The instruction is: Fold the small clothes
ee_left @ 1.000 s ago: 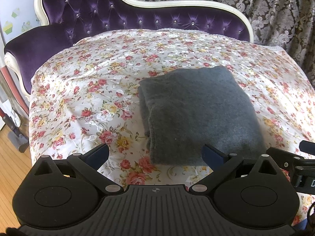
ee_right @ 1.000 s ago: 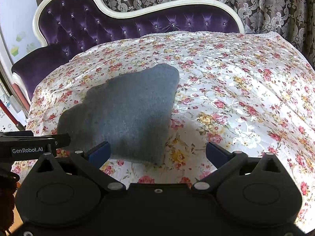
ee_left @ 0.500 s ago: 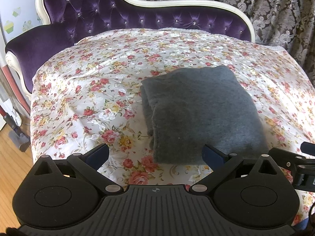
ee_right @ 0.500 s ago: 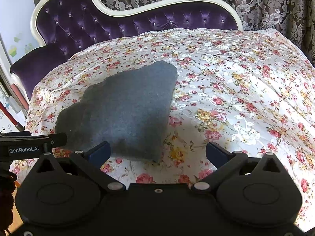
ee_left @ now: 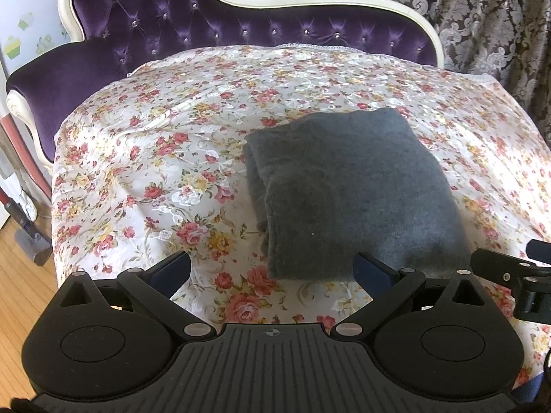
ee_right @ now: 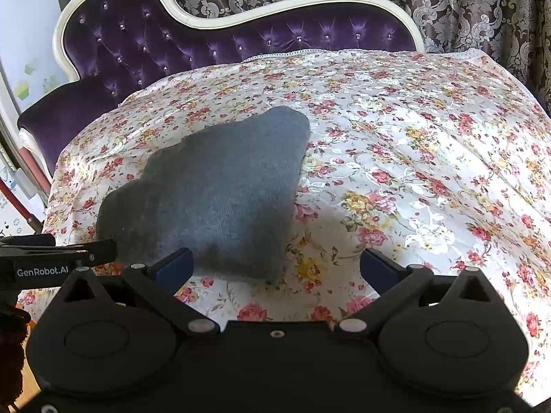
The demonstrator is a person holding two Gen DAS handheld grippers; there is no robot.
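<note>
A grey knitted garment (ee_left: 347, 189) lies folded into a thick rectangle on the floral sheet (ee_left: 165, 158); it also shows in the right wrist view (ee_right: 220, 192). My left gripper (ee_left: 273, 270) is open and empty, held just short of the garment's near edge. My right gripper (ee_right: 275, 268) is open and empty, held near the garment's near right corner. Each gripper shows at the edge of the other's view: the right one (ee_left: 509, 272) and the left one (ee_right: 51, 261).
The sheet (ee_right: 413, 158) covers a purple tufted chaise with a cream frame (ee_left: 310, 0). Patterned curtains (ee_right: 447, 0) hang behind. Wooden floor (ee_left: 20, 275) and a vacuum (ee_left: 24, 213) lie to the left.
Both grippers have drawn back a little from the garment and stay open. The garment lies where it was.
</note>
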